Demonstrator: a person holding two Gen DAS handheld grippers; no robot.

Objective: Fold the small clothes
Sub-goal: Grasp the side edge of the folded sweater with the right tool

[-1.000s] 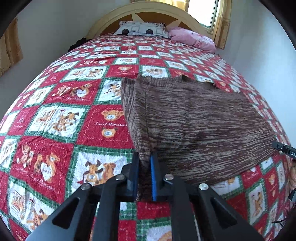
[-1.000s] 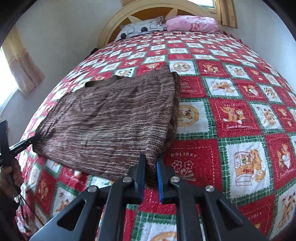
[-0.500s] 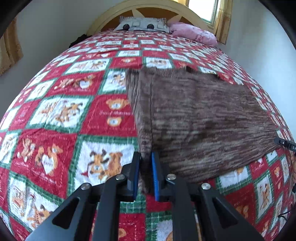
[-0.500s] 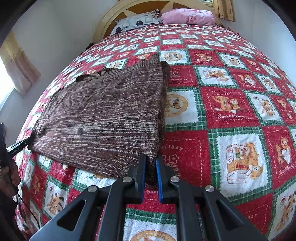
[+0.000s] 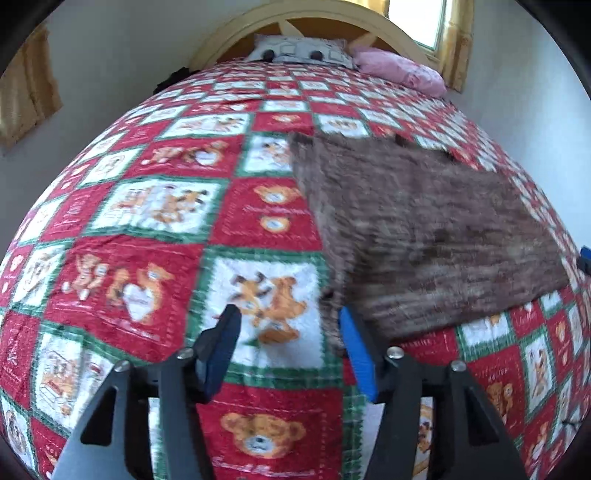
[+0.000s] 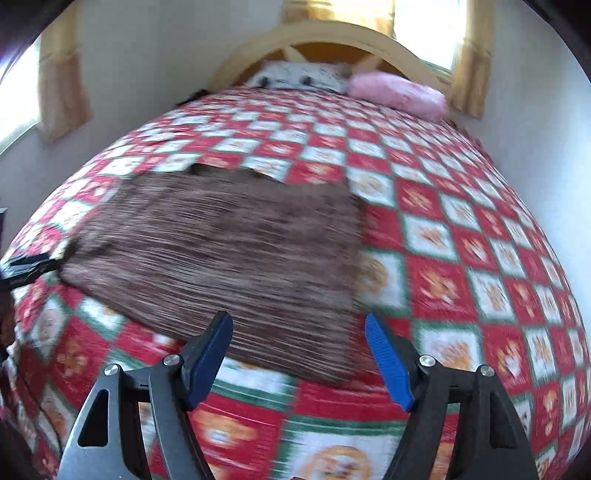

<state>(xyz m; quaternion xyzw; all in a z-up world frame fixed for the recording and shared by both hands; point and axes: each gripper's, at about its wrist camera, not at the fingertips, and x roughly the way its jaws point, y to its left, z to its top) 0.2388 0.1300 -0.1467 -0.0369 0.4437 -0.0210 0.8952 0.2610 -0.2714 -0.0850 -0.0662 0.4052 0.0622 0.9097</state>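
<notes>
We had the brown knitted garment (image 5: 424,229) lying flat on the red, white and green patchwork quilt (image 5: 155,206), folded into a broad rectangle. Our left gripper (image 5: 288,343) had just been opening: its blue pads stood apart over a white quilt square, and the near left corner of the garment hung just beside the right pad (image 5: 354,350), no longer pinched between the two. Whether the cloth touched that pad, we could not tell through the blur.

Our right gripper (image 6: 297,354) had also just been opening, and its jaws stood wide and released above the near right edge of the garment (image 6: 229,251), with nothing clamped between them. At the head of the bed, a grey patterned pillow (image 5: 299,50) and a pink pillow (image 5: 399,68) lay against the arched wooden headboard (image 5: 314,16), well away from the garment.
</notes>
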